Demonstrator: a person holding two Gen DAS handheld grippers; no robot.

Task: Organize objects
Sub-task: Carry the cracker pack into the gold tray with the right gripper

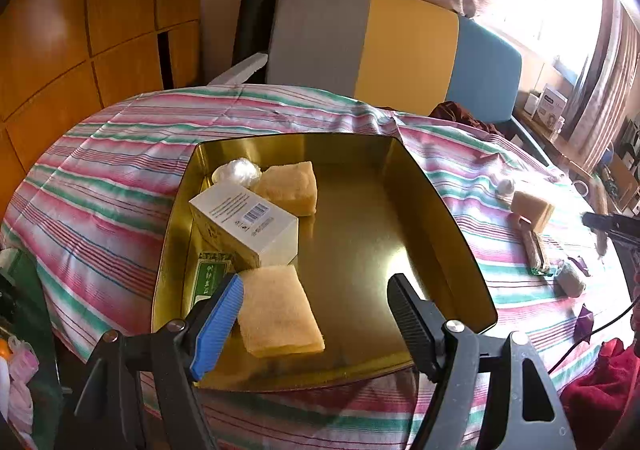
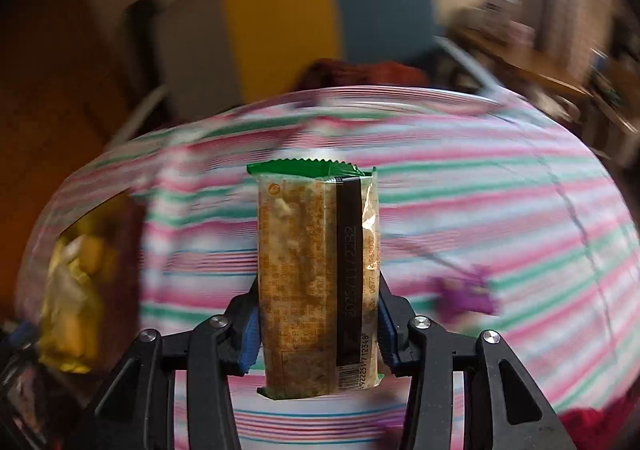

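The right gripper [image 2: 318, 330] clamps a snack bar [image 2: 318, 278] upright above the striped cloth [image 2: 480, 209]; its lower sides are hidden by the pads, and the surroundings are blurred. The left gripper [image 1: 316, 314] hangs wide and empty over the gold tin [image 1: 436, 209], which holds two sponges [image 1: 276, 314], a white box [image 1: 244, 226] and a half-hidden green packet [image 1: 212, 274].

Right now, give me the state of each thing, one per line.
Left gripper: open, empty, over the tin.
Right gripper: shut on the snack bar, lifted off the cloth.
Tin: lidless, partly filled.
White box: closed, inside the tin.
Near sponge: flat in the tin.
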